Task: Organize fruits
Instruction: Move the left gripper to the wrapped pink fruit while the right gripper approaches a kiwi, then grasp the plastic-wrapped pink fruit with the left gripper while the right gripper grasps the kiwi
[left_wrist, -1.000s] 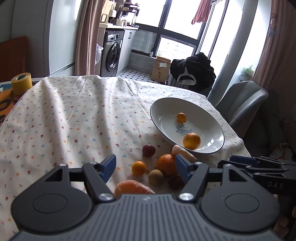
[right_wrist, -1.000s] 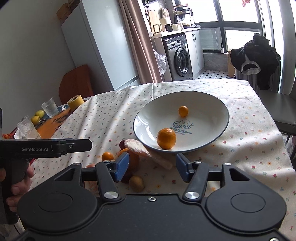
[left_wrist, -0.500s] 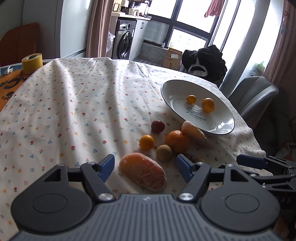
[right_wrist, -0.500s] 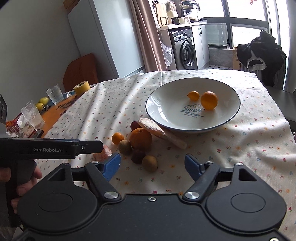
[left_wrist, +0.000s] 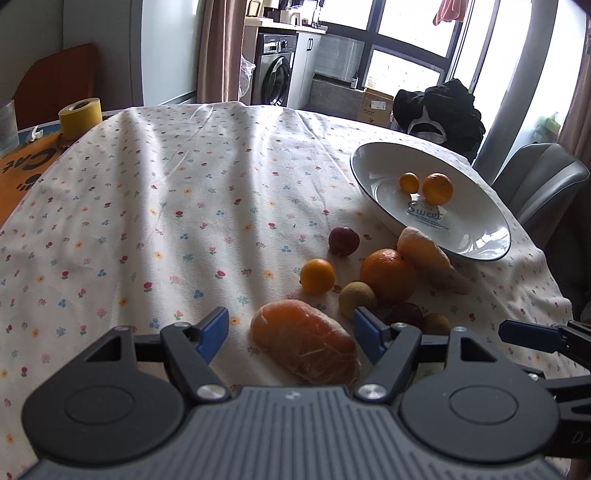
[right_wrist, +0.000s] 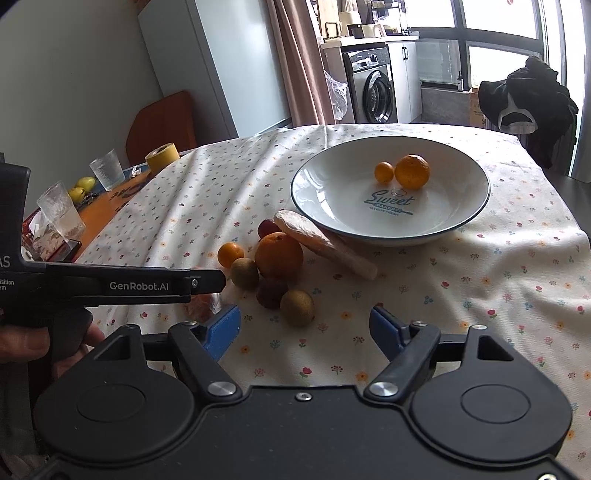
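Note:
A white bowl (left_wrist: 476, 236) (right_wrist: 469, 210) holds a small orange (right_wrist: 384, 172) and a bigger orange (right_wrist: 412, 171). Loose fruit lies on the cloth before it: a large orange (left_wrist: 388, 275) (right_wrist: 279, 254), a small orange (left_wrist: 317, 275), a dark red fruit (left_wrist: 343, 240), brown kiwis (left_wrist: 357, 299) (right_wrist: 297, 307), and two wrapped orange pieces (left_wrist: 304, 341) (left_wrist: 430, 258). My left gripper (left_wrist: 291, 328) is open, with the near wrapped piece between its fingers. My right gripper (right_wrist: 304, 328) is open and empty, just short of a kiwi.
A yellow tape roll (left_wrist: 80, 117) and glasses (right_wrist: 61, 212) stand at the table's left edge on an orange mat. A grey chair (left_wrist: 546, 181) and a chair draped with black clothing (right_wrist: 528, 107) stand beyond the bowl. The left gripper's body (right_wrist: 129, 284) crosses the right wrist view.
Both grippers have pulled back from the bowl and risen. The bigger orange has rolled across the bowl to rest beside the small one. The near wrapped piece now shows in full between the left fingers.

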